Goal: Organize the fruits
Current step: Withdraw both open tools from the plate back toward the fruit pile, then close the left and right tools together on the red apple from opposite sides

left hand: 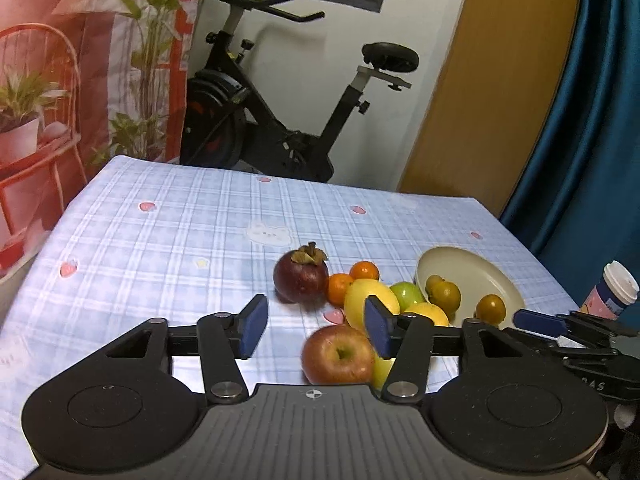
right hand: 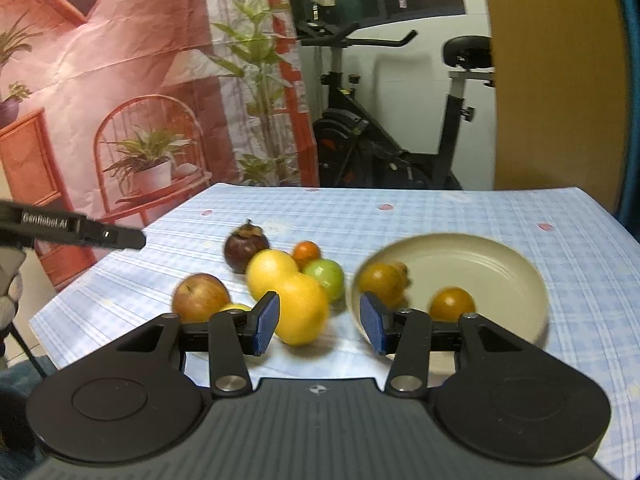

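Observation:
Several fruits lie together on the blue checked tablecloth. My left gripper is open and hovers over a red apple, which rests on the cloth near the right-hand pad without being pinched. Beyond it are a dark mangosteen, small oranges, a yellow lemon and a green apple. My right gripper is open too. A large orange-yellow fruit sits on the cloth just ahead of its left pad. The cream plate holds brownish-orange fruits.
A lidded paper cup stands at the table's right edge, behind the right gripper's finger. The left gripper's finger juts in from the left. An exercise bike stands behind the table, beside a printed backdrop.

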Demonstrator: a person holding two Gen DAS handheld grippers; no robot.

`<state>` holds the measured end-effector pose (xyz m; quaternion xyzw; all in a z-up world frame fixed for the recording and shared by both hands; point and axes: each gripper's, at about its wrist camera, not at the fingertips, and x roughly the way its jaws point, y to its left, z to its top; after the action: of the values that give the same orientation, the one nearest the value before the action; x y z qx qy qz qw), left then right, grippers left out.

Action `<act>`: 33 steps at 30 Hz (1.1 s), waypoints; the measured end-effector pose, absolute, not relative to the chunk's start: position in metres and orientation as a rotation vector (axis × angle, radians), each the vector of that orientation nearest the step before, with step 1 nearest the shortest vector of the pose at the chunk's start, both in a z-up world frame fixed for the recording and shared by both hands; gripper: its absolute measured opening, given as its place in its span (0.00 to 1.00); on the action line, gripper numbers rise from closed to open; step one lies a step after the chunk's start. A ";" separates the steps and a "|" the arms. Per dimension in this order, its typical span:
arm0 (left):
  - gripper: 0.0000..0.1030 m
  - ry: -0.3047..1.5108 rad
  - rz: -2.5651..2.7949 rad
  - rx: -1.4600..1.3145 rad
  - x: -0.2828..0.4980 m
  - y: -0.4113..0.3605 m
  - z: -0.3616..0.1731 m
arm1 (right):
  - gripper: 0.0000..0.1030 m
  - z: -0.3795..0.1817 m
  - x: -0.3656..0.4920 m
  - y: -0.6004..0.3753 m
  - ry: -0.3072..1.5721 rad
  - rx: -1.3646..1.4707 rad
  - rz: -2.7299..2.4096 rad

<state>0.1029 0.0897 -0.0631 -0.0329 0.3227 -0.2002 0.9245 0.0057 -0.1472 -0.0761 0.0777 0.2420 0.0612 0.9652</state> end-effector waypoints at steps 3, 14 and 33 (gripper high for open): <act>0.57 0.694 -0.412 -0.065 0.113 0.098 -0.056 | 0.53 -0.069 0.019 -0.132 0.513 0.131 0.167; 0.60 0.811 -0.464 -0.119 0.132 0.104 -0.080 | 0.63 -0.076 0.057 -0.061 0.644 -0.074 0.366; 0.67 0.958 -0.558 -0.183 0.157 0.068 -0.124 | 0.63 -0.107 0.119 -0.032 0.755 -0.189 0.465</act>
<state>0.1573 0.0684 -0.1243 -0.0866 0.4541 -0.2644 0.8464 0.1191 -0.0319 -0.1069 -0.0914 0.3646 0.2248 0.8990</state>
